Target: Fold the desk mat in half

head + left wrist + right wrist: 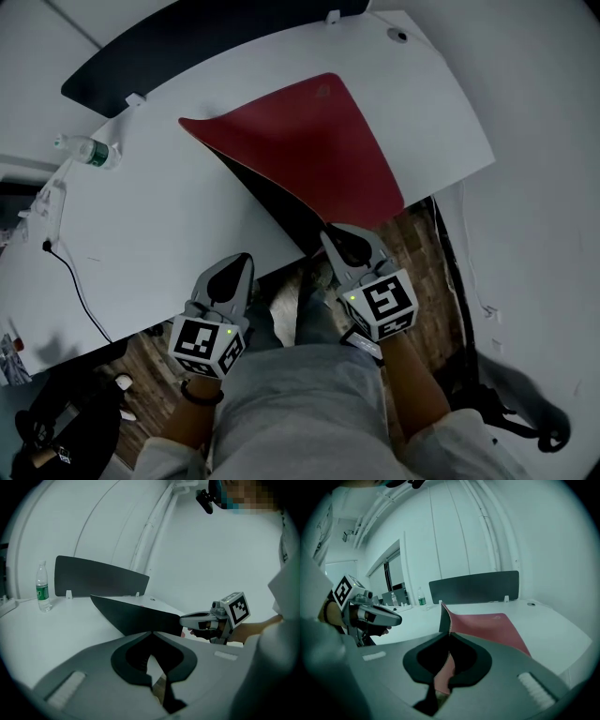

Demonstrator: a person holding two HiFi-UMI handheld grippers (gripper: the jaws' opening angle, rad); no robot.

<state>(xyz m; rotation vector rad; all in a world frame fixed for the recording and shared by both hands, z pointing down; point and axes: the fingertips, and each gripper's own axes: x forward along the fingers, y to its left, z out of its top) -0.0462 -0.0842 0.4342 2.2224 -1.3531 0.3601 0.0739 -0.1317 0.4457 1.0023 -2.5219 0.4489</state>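
We see the mat (309, 150) as a smooth, matt red sheet, leather-like on top with a dull black underside, on a smooth white desk (159, 244). The bottle (92, 151) is clear plastic and the floor (412, 239) looks like brown wood. The left gripper (246, 261) and right gripper (330, 232) have matt grey plastic shells with black rubbery pads.

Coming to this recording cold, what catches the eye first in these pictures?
The red desk mat on the white desk stands out, one side lifted so its dark underside shows. The right gripper is shut on the mat's raised near corner at the desk's front edge, while the left gripper hangs beside it with its jaws together on nothing. A water bottle stands at the desk's far left.
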